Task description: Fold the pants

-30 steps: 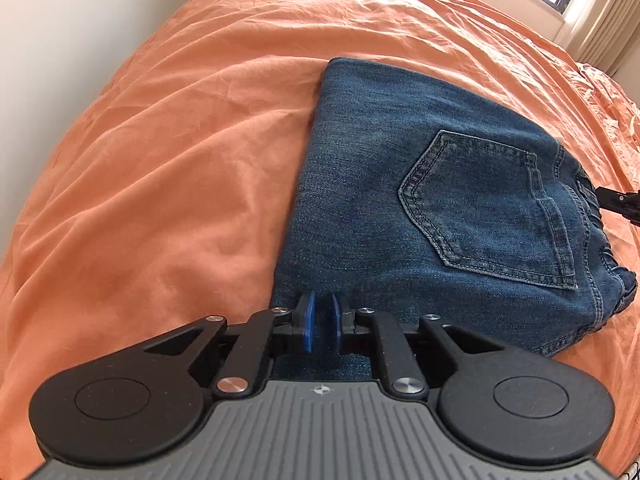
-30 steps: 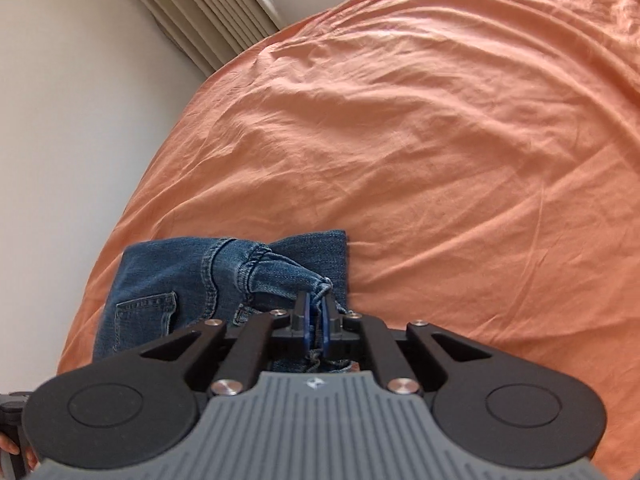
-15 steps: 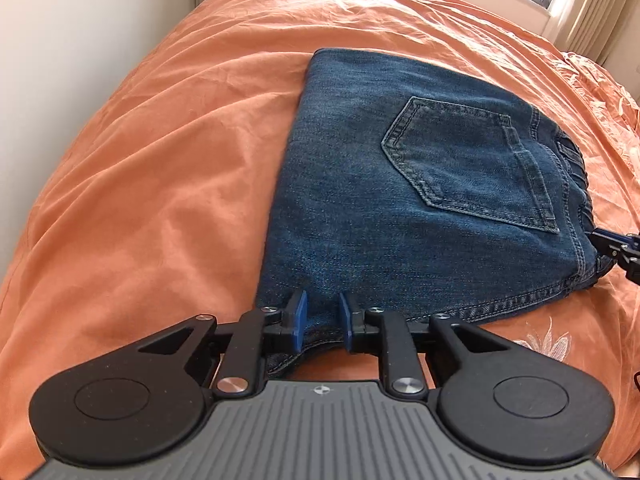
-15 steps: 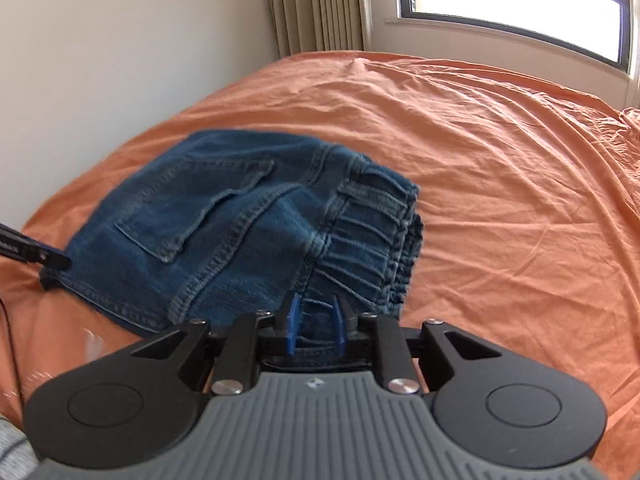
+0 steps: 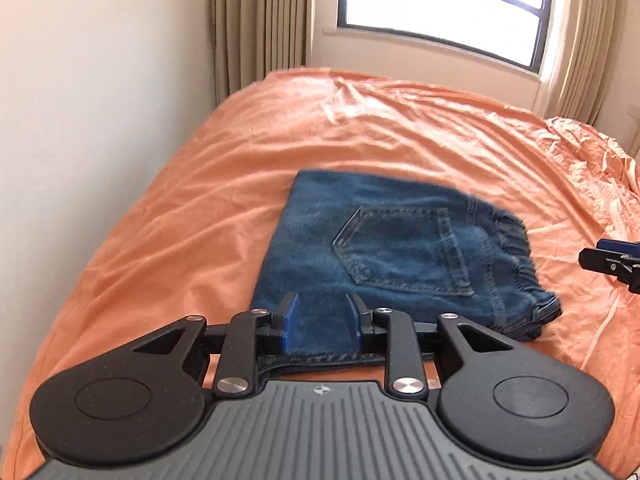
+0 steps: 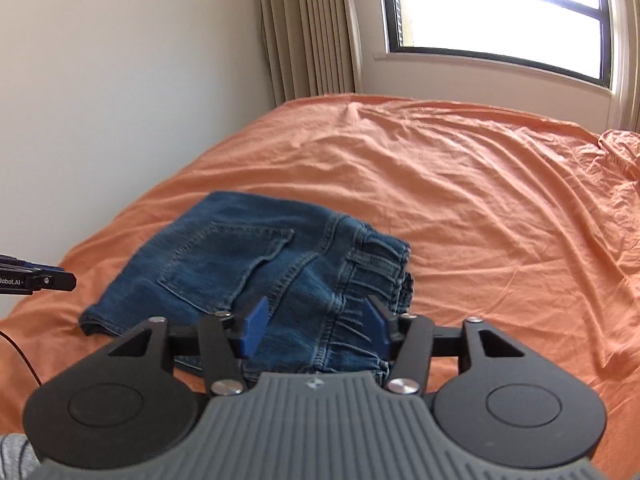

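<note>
The blue denim pants [image 5: 400, 256] lie folded into a compact rectangle on the orange bed sheet [image 5: 180, 240], back pocket up and elastic waistband at the right. My left gripper [image 5: 319, 324] is open and empty, just above the pants' near left edge. My right gripper [image 6: 316, 322] is open and empty, over the near edge by the waistband of the pants [image 6: 248, 268]. The right gripper's tip also shows at the right edge of the left wrist view [image 5: 612, 260], apart from the pants. The left gripper's tip shows at the left of the right wrist view [image 6: 44, 278].
The sheet [image 6: 480, 200] covers the whole bed and is wrinkled. A white wall [image 5: 80, 100] runs along the bed's left side. Beige curtains [image 5: 260, 20] and a window [image 5: 440, 0] stand at the far end. Bunched bedding [image 5: 600, 168] lies at the right.
Both grippers have opened and let go of the pants. Both have drawn back and tilted up, so the wall, curtains and window have come into view. The pants now lie flat and folded.
</note>
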